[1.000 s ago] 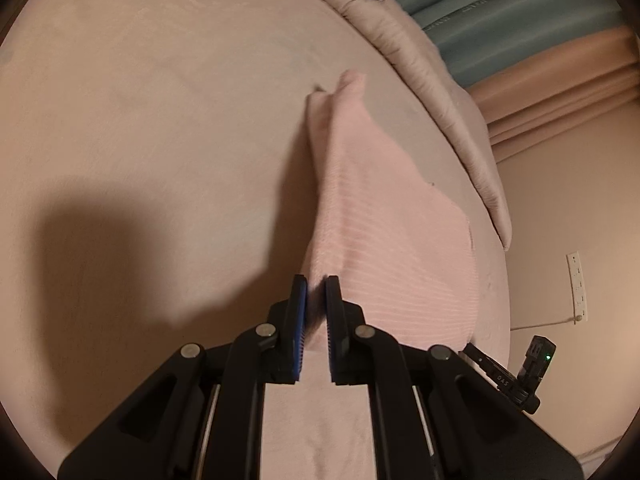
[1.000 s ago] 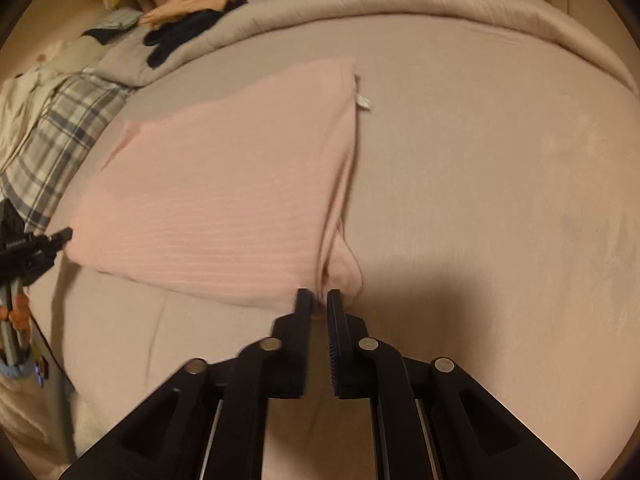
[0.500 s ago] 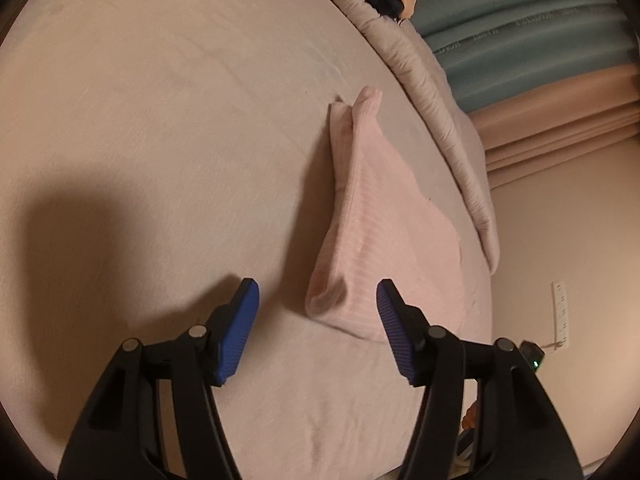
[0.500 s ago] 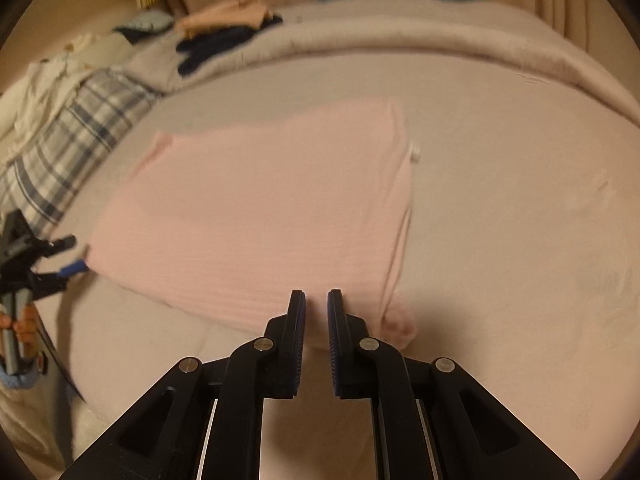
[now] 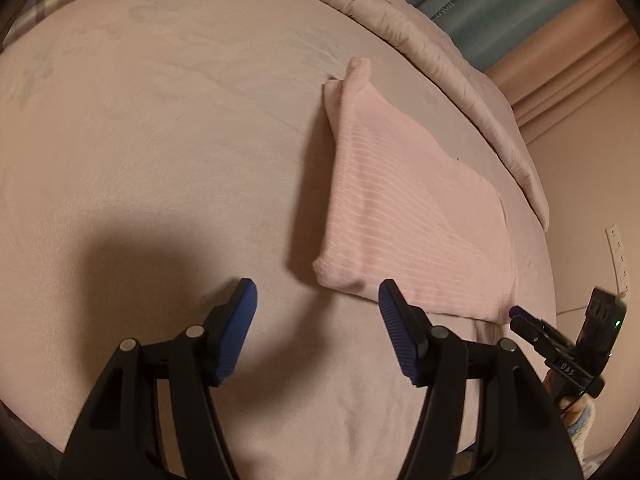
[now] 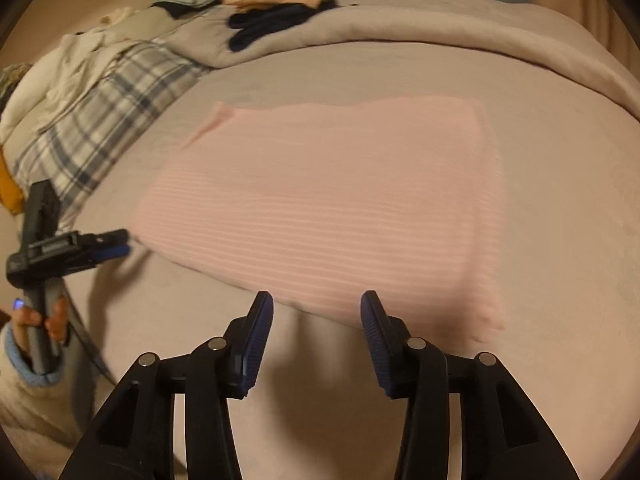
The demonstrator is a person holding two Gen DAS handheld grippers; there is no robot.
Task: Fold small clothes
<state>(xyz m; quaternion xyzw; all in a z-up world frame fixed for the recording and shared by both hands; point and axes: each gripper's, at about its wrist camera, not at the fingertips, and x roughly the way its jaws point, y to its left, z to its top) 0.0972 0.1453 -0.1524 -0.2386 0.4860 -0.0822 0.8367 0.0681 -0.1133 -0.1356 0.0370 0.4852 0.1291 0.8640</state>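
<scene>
The left hand-held gripper [image 5: 318, 300] hovers with its jaws opening and nothing between them, the near left corner of the folded pink garment [image 5: 404, 208] lying just ahead of its fingertips on the bed [image 5: 160, 140]. The right hand-held gripper [image 6: 317, 312] is opening too, empty, at the garment's near edge, close to the bed's right edge.

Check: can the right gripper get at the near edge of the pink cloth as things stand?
Probably yes. The right gripper is opening, with nothing between its fingers, and the pink cloth lies flat on the bed just ahead, its near edge clear of obstructions.
</scene>
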